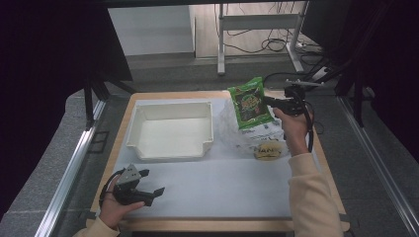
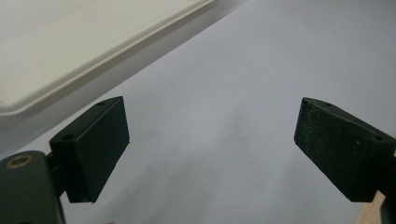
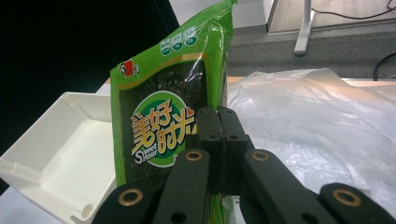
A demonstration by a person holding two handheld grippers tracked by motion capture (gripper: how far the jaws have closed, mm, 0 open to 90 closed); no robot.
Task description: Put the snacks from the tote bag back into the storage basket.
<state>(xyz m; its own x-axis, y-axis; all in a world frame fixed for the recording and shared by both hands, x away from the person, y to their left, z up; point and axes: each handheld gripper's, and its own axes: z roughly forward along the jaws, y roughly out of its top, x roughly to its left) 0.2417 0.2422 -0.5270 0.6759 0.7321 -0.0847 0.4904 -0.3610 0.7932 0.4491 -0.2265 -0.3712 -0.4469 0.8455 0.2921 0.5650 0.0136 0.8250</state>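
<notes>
While the desk (image 1: 207,224) shows a pale wood rim, most of its top is covered w/ a smooth white sheet, matte and flat; around it runs grey speckled floor, w/ metal rails at both sides, a white-legged frame and loose black cables at the back, dark panels left and right. On the sheet's far left sits a white tray (image 1: 171,151), rectangular, shallow, thin moulded plastic w/ rounded corners, a flared lip and a notch in its near right corner; in the left gripper view its pale rim (image 2: 93,51) crosses the upper left. Right of the tray lies a crumpled clear plastic bag (image 1: 228,129), glossy and wrinkled, w/ a yellowish round packet (image 1: 268,150) by its near edge. The green seaweed pack (image 1: 250,102), shiny foil-like film w/ a dark window and a round logo, is held up off the desk above the clear bag, just right of the tray's far corner, roughly upright and slightly tilted. The right gripper (image 1: 272,101) has its jaws clamped tight on the pack's right edge, as the right gripper view shows (image 3: 223,140). The left gripper (image 1: 148,186) rests low at the near left of the sheet, near the tray's front; its jaws stand wide apart w/ nothing between them (image 2: 212,140), blocky black pads over bare white sheet.
</notes>
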